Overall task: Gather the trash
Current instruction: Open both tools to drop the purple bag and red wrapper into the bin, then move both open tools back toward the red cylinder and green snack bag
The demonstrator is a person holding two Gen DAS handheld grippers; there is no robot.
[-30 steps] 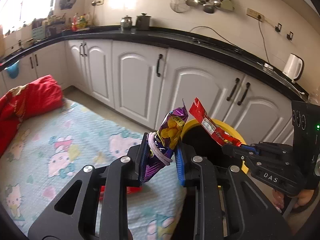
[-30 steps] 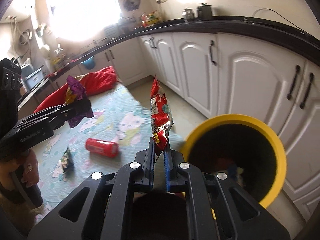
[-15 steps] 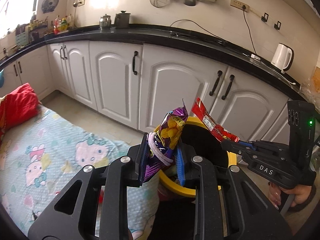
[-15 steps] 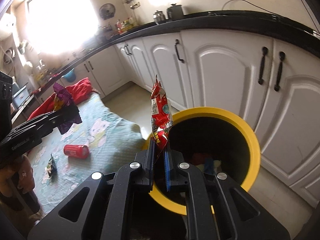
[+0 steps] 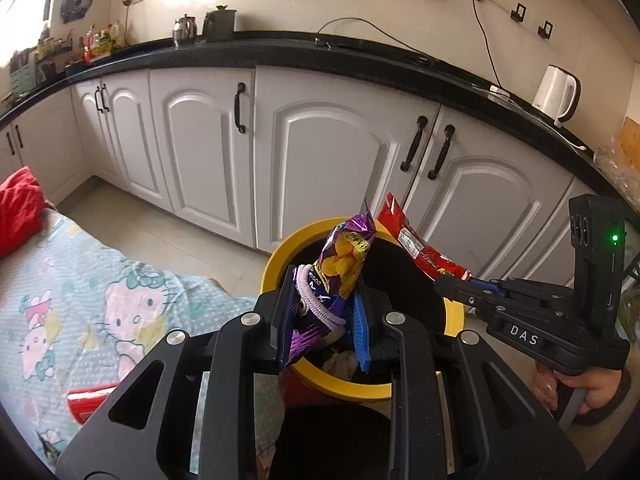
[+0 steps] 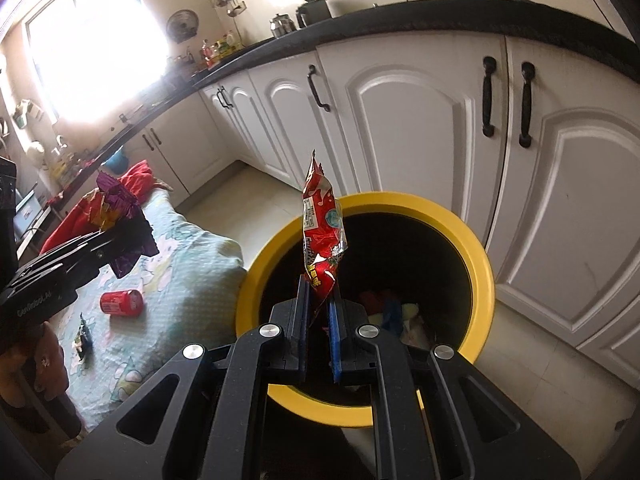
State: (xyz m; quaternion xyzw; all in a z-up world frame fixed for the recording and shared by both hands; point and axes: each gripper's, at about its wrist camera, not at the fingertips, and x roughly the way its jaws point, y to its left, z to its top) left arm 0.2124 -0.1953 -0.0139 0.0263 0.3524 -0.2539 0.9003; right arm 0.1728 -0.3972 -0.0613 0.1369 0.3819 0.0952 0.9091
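My left gripper (image 5: 322, 312) is shut on a purple snack bag (image 5: 340, 268) that stands up between its pads, right over the near rim of the yellow trash bin (image 5: 276, 256). My right gripper (image 6: 318, 304) is shut on a red snack wrapper (image 6: 322, 232), held upright above the open mouth of the yellow trash bin (image 6: 476, 240). In the left wrist view the right gripper (image 5: 448, 282) comes in from the right with the red wrapper (image 5: 420, 248) over the bin. In the right wrist view the left gripper (image 6: 132, 236) holds the purple bag (image 6: 116, 196) at the left. Some trash lies at the bin's bottom.
A cartoon-print blanket (image 6: 192, 272) lies left of the bin, with a red can (image 6: 120, 302) and a small dark wrapper (image 6: 84, 336) on it. A red cloth (image 5: 16, 204) sits at its far end. White cabinets (image 5: 328, 152) under a black counter stand just behind the bin.
Both grippers have moved from over the blanket toward the bin and a little down, each keeping its wrapper. The bin now sits directly under both.
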